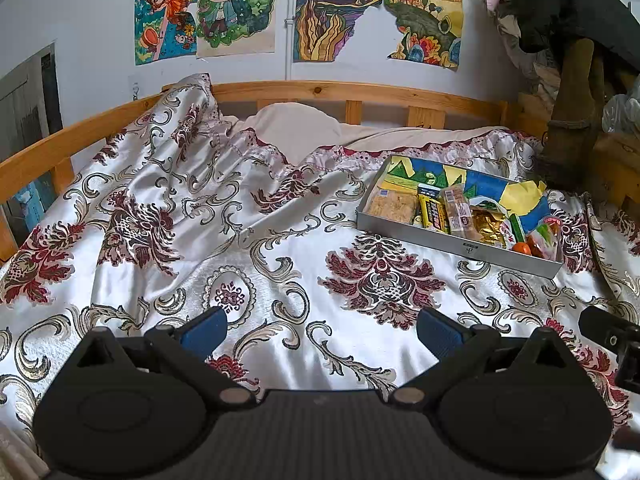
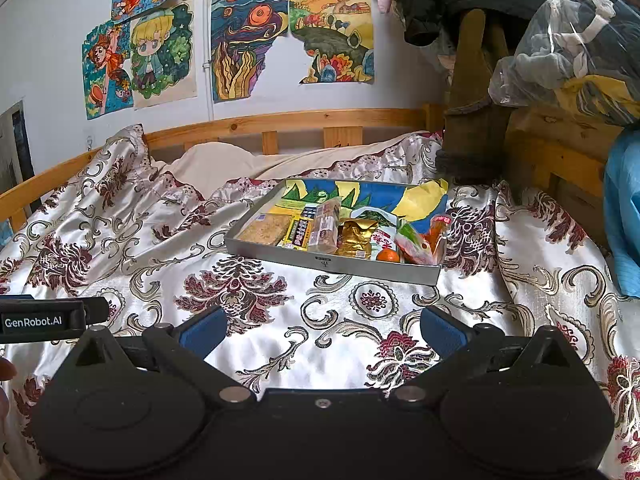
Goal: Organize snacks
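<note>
While both tools are held low over the bedspread (image 1: 280,216), left gripper (image 1: 322,334) is seen spread wide, empty; right gripper (image 2: 324,332) likewise. Snacks (image 2: 320,230) are packed in tray (image 2: 336,266), ahead to the right.

White bedspread (image 2: 320,320) — maroon damask, silver scrolls — grey tray (image 2: 340,264), blue-yellow lining.

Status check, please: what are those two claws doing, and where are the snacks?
Left gripper and right gripper open, empty. Snacks all in tray on bedspread. Nothing in the way.
</note>
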Motion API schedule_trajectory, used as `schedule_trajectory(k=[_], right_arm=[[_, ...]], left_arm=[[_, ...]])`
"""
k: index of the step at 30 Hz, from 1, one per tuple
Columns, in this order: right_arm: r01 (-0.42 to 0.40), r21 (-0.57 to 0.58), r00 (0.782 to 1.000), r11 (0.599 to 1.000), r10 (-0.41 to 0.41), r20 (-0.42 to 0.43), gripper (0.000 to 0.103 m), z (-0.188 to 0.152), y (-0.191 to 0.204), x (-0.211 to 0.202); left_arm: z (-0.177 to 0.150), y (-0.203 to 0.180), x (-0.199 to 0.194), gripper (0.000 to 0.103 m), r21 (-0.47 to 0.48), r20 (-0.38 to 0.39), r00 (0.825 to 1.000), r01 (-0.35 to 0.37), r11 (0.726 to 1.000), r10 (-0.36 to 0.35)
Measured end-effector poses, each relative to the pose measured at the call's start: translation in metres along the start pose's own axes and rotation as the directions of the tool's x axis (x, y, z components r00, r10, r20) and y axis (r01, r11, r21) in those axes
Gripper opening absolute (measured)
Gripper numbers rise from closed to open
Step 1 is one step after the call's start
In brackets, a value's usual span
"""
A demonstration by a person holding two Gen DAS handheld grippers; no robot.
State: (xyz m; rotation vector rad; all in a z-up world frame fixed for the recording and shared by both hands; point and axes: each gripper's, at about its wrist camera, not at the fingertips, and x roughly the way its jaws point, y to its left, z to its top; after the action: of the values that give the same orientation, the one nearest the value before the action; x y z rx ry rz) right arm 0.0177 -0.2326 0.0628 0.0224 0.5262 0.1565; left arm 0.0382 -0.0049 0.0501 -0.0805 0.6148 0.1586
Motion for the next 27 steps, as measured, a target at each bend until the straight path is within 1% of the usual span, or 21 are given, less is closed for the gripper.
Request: schedule_trajectory(k=[8, 12, 15, 21, 27], right_arm=[[0.000, 0.001, 1.000, 1.000, 0.000, -0.001, 0.102, 0.0001, -0.0003, 0.0001], [0.000, 0.000, 1.000, 1.000, 0.000, -0.001, 0.102, 0.0001, -0.0003, 0.0001], [0.000, 0.000, 1.000, 1.000, 0.000, -0.001, 0.102, 0.0002, -0.0005, 0.0002], [0.000, 0.001, 1.000, 1.000, 0.000, -0.001, 0.102, 0.0003, -0.0003, 0.0001], [0.000, 0.001, 1.000, 1.000, 0.000, -0.002, 0.102, 0.0002, -0.0003, 0.0002]], left_arm=[[0.0002, -0.0018, -0.0005, 0.103, 0.000, -0.001, 1.000, 0.000, 1.000, 0.000], [0.0013, 0.0041, -0.0002, 0.103, -0.006, -0.009, 1.000, 0.013, 1.000, -0.013], [0.0021, 0.0069, -0.0006, 0.103, -0.008, -0.011, 1.000, -0.008, 1.000, 0.008], [0.0017, 0.0061, 0.0020, 0.103, -0.014, -0.030, 1.000, -0.003, 1.000, 0.003], [0.0012, 0.0040, 0.0023, 0.103, -0.015, -0.034, 0.999, -0.015, 1.000, 0.015]])
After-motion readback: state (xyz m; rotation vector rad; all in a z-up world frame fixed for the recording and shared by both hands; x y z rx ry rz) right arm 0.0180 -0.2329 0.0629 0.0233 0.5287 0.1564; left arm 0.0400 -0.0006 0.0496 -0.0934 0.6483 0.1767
